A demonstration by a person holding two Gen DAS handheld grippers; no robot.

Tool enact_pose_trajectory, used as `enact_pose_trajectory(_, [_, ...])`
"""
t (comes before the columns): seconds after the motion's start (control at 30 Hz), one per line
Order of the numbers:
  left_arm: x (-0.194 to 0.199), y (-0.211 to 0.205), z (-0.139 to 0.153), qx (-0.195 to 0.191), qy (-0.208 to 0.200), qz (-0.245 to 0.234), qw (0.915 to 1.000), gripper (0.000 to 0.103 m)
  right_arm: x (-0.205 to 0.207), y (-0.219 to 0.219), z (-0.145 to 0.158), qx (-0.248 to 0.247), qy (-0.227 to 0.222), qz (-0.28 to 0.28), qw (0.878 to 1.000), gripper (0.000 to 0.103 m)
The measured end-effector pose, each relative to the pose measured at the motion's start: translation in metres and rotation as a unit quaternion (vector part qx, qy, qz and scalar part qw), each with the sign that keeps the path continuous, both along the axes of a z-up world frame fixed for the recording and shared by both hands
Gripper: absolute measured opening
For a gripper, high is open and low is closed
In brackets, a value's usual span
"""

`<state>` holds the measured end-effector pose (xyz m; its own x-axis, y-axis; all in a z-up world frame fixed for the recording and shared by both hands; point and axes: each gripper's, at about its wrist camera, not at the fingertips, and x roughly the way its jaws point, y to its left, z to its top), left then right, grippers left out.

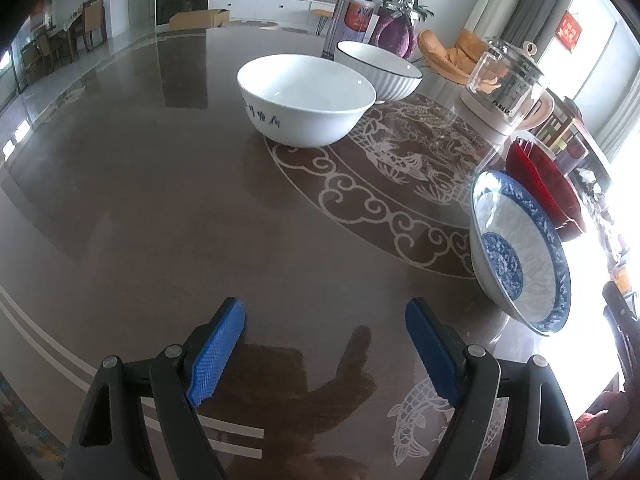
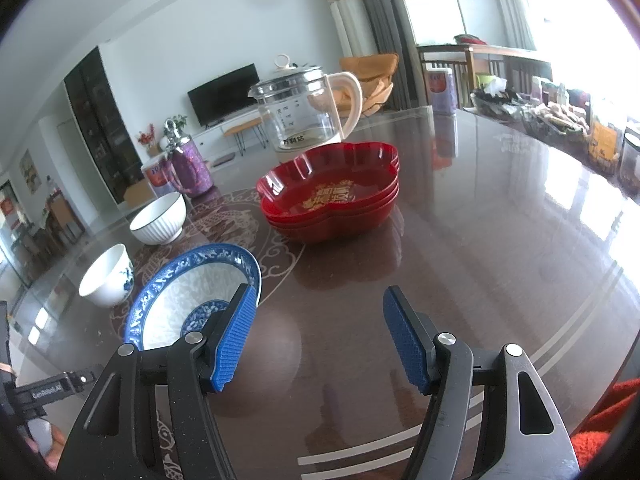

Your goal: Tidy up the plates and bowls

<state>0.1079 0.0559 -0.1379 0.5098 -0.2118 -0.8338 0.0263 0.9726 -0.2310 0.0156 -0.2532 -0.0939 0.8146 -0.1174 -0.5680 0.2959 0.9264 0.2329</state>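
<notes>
From my station, both tools hang idle over the table (image 2: 460, 216). The left gripper (image 1: 326, 354) has its blue pads spread wide with only bare tabletop between them. The right gripper (image 2: 318, 338) is likewise spread and holds nothing.

Nearest stands the blue-patterned bowl (image 2: 188, 296), just left of the right gripper and upright, mouth up. Being round, it has no long axis to report.

Beyond it, the white bowl with blue lettering (image 1: 306, 100) and the ribbed white bowl (image 1: 378, 70) sit near each other, both mouth up and not nested.

The red plates (image 2: 332, 196) already form a stack beside the glass kettle (image 2: 308, 114), hollows upward, their lobed outline running slightly longer across the right wrist view.

In my judgement the plates are done. The three bowls remain to be gathered.
</notes>
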Motion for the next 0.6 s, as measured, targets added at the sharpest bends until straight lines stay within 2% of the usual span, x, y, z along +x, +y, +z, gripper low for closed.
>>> enact_pose_trajectory(0.6, [-0.0009, 0.0065, -0.0006, -0.005, 0.001, 0.007, 1.0000, 0.082, 0.0008, 0.0029, 0.0022, -0.010, 0.000, 0.001, 1.000, 0.069])
